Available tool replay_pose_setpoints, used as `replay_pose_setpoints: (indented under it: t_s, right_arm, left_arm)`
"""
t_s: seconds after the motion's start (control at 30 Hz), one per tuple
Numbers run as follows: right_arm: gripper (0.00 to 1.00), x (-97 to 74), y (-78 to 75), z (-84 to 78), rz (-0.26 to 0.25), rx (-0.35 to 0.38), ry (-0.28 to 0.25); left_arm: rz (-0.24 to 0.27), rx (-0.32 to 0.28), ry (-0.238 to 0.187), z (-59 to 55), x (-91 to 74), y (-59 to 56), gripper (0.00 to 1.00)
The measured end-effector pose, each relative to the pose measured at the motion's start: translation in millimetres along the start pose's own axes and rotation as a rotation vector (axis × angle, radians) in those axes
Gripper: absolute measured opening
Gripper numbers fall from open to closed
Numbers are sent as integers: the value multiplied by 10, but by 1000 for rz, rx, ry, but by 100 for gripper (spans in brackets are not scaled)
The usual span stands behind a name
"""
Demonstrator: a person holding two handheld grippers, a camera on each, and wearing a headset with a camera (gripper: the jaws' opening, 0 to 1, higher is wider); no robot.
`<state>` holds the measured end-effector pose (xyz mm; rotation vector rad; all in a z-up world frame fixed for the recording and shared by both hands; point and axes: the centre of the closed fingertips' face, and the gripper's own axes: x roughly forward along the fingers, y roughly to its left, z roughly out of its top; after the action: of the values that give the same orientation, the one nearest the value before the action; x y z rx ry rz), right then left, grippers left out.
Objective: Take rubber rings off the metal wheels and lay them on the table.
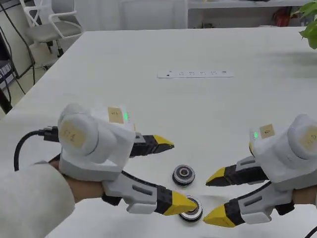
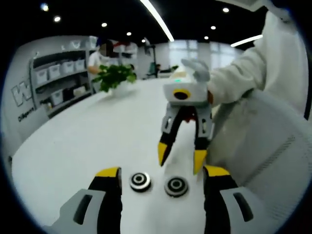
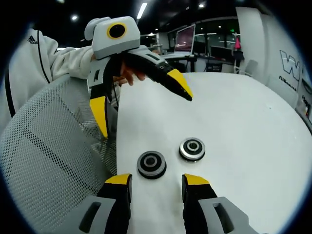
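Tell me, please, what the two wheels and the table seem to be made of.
The wheels look like polished metal at the centre, which glints silver, with dull black bands, probably rubber. The table is smooth, white and matte, with only soft reflections: perhaps laminate or painted board; I cannot tell which.

On the plain white tabletop (image 1: pixel 223 109), the near small round metal wheel (image 1: pixel 193 212) is black-rimmed, and the far small round metal wheel (image 1: pixel 184 175) is silver-rimmed with a dark centre. The left tool (image 3: pixel 145 114) and right tool (image 1: pixel 207 199) are white, with black yellow-tipped jaws and green lights.
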<state>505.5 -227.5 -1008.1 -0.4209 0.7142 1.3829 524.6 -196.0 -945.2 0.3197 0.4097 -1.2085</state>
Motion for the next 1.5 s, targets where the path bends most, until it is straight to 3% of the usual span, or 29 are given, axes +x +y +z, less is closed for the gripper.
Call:
replay_pose_setpoints:
  t_s: [0.17,0.27,0.4,0.5,0.63,0.77,0.8,0.83,0.87,0.93,0.97,1.03,1.3,1.37,1.43,1.5]
  right_arm:
    - [35,22,-21,65,-16,18,-36]
    - [31,58,21,48,-6,1,-27]
    - [25,135,75,2,11,-16,-4]
    - [21,172,103,-27,16,-52,20]
    - [22,188,105,-46,21,-33,28]
    - [22,186,103,-47,20,-24,27]
    - [22,187,99,-39,18,-19,23]
    - [22,189,94,-35,16,-16,20]
    - [21,190,93,-33,14,-15,20]
    - [19,192,88,-30,11,-17,19]
    - [19,192,87,-27,11,-14,17]
    - [16,186,78,-20,8,-17,16]
    - [15,180,79,-25,4,-40,23]
    - [22,196,80,-5,-3,-39,11]
    - [35,225,87,6,-6,-29,7]
    - [36,251,83,10,-15,-39,9]
  left_arm:
    - [-5,-53,3,-117,84,12,62]
    - [-15,-72,-4,-137,128,-19,54]
    - [-81,13,52,-265,197,-163,33]
    - [-98,2,54,-288,244,-211,26]
    - [-115,19,73,-330,298,-263,25]
    - [-106,62,148,-489,324,-243,21]
    - [-97,72,98,-415,342,-220,21]
    - [-112,57,127,-469,312,-241,20]
    - [-105,48,124,-460,307,-237,19]
    - [-80,112,145,-481,294,-187,17]
    - [-96,140,129,-460,294,-234,17]
    - [-111,130,128,-469,297,-277,14]
    - [-101,137,111,-452,299,-263,14]
    - [-101,138,108,-450,316,-259,14]
    - [-99,138,107,-446,326,-258,14]
    - [-98,137,106,-440,332,-256,14]
